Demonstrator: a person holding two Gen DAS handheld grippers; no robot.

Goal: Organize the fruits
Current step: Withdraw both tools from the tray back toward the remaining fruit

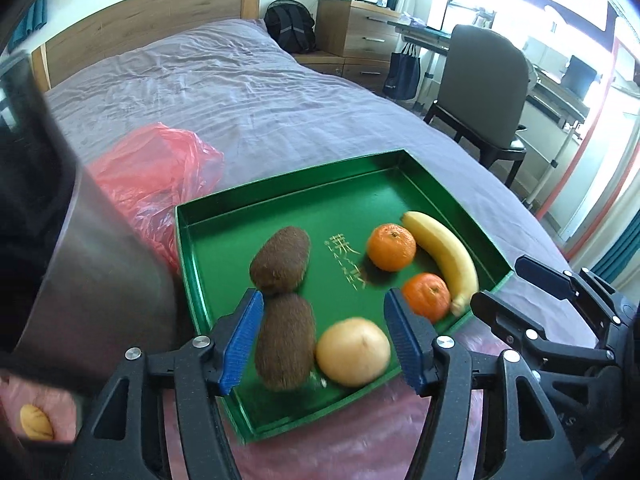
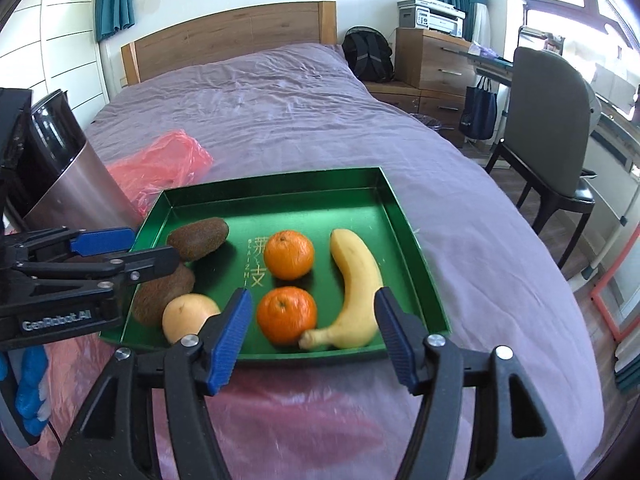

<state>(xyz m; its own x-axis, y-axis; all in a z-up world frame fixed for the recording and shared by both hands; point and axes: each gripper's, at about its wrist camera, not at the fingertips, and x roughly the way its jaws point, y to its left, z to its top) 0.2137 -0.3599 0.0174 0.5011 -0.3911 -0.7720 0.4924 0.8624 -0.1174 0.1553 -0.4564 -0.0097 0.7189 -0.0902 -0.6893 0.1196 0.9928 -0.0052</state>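
A green tray [image 1: 288, 192] [image 2: 280, 182] lies on the bed. It holds two brown kiwis [image 1: 281, 259] [image 2: 198, 238], one behind the other, a pale round fruit [image 1: 353, 351] [image 2: 188, 320], two oranges [image 1: 391, 246] [image 2: 289, 254] and a banana [image 1: 442, 254] [image 2: 357, 284]. My left gripper [image 1: 325, 340] is open and empty, its fingers on either side of the near kiwi [image 1: 285, 346] and the pale fruit. My right gripper [image 2: 314, 336] is open and empty, its fingers on either side of the near orange [image 2: 286, 314] and the banana's stem.
A red plastic bag [image 1: 152, 168] [image 2: 160, 164] lies left of the tray. A steel cylinder [image 1: 92, 256] [image 2: 68, 168] stands at the left. Clear plastic film [image 2: 300, 420] lies in front of the tray. A chair [image 2: 548, 128] and a desk stand right of the bed.
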